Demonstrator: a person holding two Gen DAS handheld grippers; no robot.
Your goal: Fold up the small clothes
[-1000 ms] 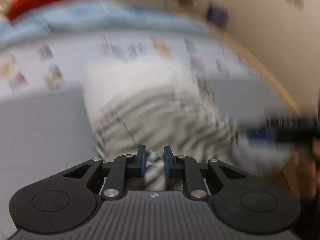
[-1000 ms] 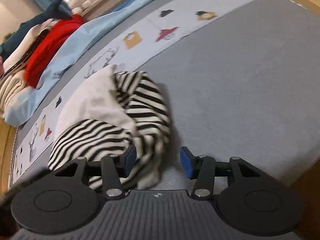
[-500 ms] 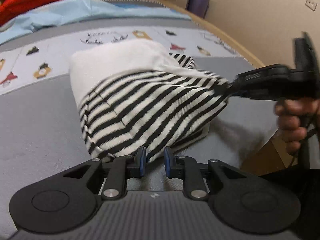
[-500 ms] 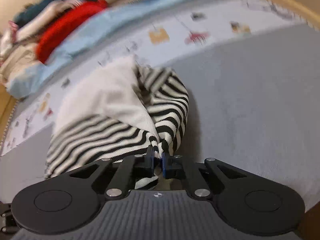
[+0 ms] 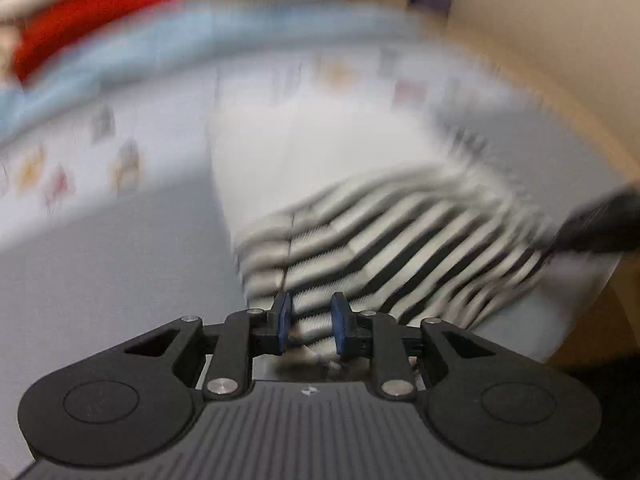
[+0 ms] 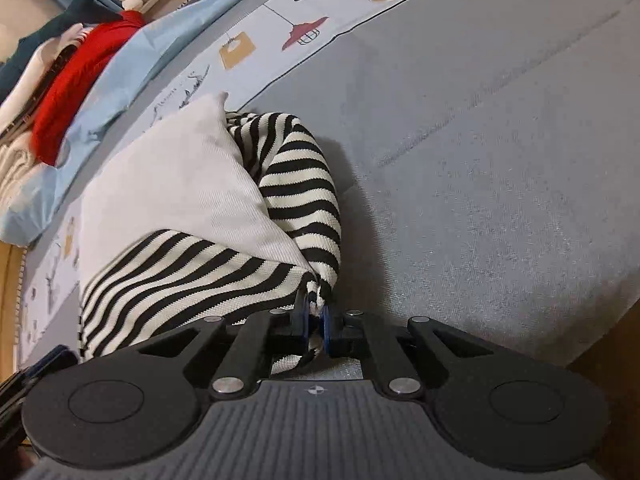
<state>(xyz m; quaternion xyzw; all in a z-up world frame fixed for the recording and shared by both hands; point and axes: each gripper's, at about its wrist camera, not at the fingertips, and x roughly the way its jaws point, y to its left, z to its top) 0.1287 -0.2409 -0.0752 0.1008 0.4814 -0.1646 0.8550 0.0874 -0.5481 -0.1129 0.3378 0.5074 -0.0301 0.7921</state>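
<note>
While the left-wrist view is badly motion-blurred, the striped garment (image 6: 208, 264) reads clearly in the right-wrist view: black-and-white knit with a plain white panel, lying bunched on the grey bed cover (image 6: 500, 168), left of frame centre. One striped fold rolls up and over along the white panel's right edge.

Right claw (image 6: 314, 318): blue pads pressed together on a corner of the striped fabric at bottom centre, cloth pinched between them, a bit of hem poking out below. In the left-wrist view this claw shows as a dark blur (image 5: 600, 224) at the right edge, at the garment's far corner.

Left claw (image 5: 310, 322): jaws have just been opening, pads now stand slightly apart at bottom centre. Striped edge of the garment (image 5: 400, 248) lies between them; blur makes it hard to say whether the pads still touch the cloth, gap shows on both sides.

Further out: printed sheet (image 6: 280, 32) with lamp and house drawings runs diagonally across the upper left, touching the garment's far edge. Light blue blanket (image 6: 120, 72) beyond it. Red cloth (image 6: 76, 80) piled on that in the upper left, with more white and dark clothes behind. Wooden bed edge (image 6: 608, 344) at lower right.
</note>
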